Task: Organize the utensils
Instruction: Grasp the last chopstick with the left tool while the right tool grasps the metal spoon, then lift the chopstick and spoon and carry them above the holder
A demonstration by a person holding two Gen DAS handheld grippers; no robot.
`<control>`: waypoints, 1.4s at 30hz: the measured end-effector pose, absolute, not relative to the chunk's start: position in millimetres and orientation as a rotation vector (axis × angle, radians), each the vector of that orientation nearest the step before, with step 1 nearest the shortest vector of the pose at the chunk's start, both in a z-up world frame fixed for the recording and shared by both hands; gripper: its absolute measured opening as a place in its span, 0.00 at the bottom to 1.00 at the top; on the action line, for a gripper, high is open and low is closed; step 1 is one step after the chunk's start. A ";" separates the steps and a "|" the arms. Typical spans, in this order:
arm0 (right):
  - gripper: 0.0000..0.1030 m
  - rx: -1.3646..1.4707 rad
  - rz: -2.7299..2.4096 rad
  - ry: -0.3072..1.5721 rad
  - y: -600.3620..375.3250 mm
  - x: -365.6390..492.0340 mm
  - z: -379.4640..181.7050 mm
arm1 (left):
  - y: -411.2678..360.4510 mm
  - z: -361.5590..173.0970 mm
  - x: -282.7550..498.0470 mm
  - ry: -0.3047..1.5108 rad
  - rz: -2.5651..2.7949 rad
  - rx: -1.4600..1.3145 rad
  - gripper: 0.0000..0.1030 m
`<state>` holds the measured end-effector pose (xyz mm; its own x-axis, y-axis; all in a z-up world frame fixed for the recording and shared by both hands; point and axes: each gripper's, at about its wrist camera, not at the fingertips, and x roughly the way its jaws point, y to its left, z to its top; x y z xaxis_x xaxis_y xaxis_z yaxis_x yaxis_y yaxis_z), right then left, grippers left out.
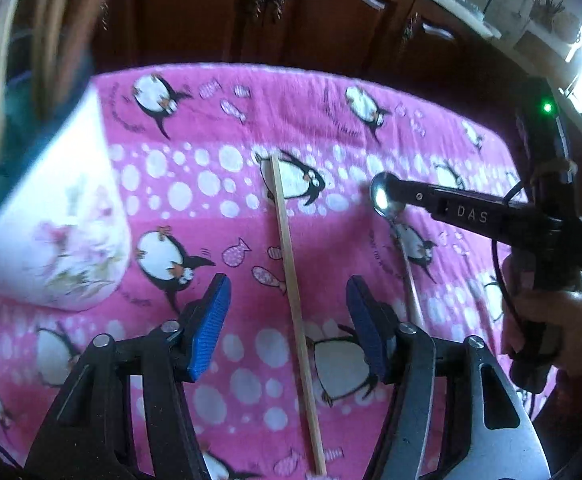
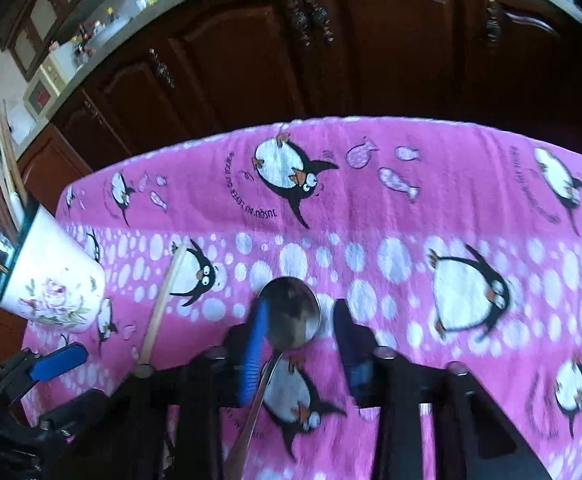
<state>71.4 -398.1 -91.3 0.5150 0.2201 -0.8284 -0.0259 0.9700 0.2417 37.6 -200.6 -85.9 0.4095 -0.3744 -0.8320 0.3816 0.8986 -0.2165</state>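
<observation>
While both tools hang over the pink penguin cloth (image 1: 331, 120) on the tabletop, the left tool (image 1: 287, 320) stands wide, a chopstick (image 1: 291, 264) lying on the cloth between its blue pads (image 1: 211, 328), not gripped. The right tool (image 2: 297, 344) stands half open around a spoon (image 2: 291, 312); spoon bowl ahead of the fingertips, handle running back between them, contact unclear. A floral cup (image 2: 55, 284) holding more sticks sits left of both tools.
</observation>
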 end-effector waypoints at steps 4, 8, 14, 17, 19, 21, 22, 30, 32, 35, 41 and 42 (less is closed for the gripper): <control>0.04 0.193 0.191 1.020 -395.3 68.7 -94.6 | -207.6 -103.4 48.4 1.099 -0.477 0.005 0.20; 0.02 0.218 0.221 1.021 -400.3 58.2 -92.2 | -202.8 -105.7 48.2 1.105 -0.479 -0.009 0.06; 0.02 0.292 0.305 1.079 -413.5 21.4 -91.5 | -179.7 -100.8 14.9 1.149 -0.503 -0.012 0.04; 0.02 0.312 0.337 1.129 -414.2 1.2 -96.8 | -173.0 -100.7 -8.8 1.174 -0.532 0.009 0.04; 0.02 0.318 0.354 1.137 -414.9 -10.5 -98.8 | -171.2 -98.3 -16.7 1.164 -0.531 0.019 0.04; 0.05 0.298 0.343 1.116 -417.6 -15.8 -99.7 | -172.2 -95.1 -14.8 1.153 -0.535 0.023 0.14; 0.11 0.302 0.338 1.112 -419.1 -16.6 -100.5 | -174.4 -93.6 -10.5 1.152 -0.536 0.015 0.20; 0.18 0.318 0.332 1.104 -417.6 0.6 -99.8 | -207.8 -89.2 28.5 1.095 -0.512 0.069 0.34; 0.18 0.315 0.338 1.102 -413.9 3.5 -100.4 | -215.5 -96.2 36.0 1.106 -0.501 0.097 0.33; 0.09 0.283 0.355 1.095 -403.0 2.5 -97.8 | -222.4 -102.2 41.1 1.090 -0.495 0.133 0.28; 0.02 0.208 0.364 1.041 -390.4 -8.4 -78.4 | -208.5 -89.6 37.7 1.095 -0.540 0.092 0.04; 0.02 0.203 0.364 1.027 -390.6 -10.5 -73.6 | -202.2 -82.1 33.8 1.075 -0.545 0.089 0.04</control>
<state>-10.5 -390.6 -73.6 0.4644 0.3881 -0.7961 -0.1998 0.9216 0.3328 33.8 -202.2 -82.1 0.3583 -0.3796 -0.8530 0.4641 0.8652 -0.1901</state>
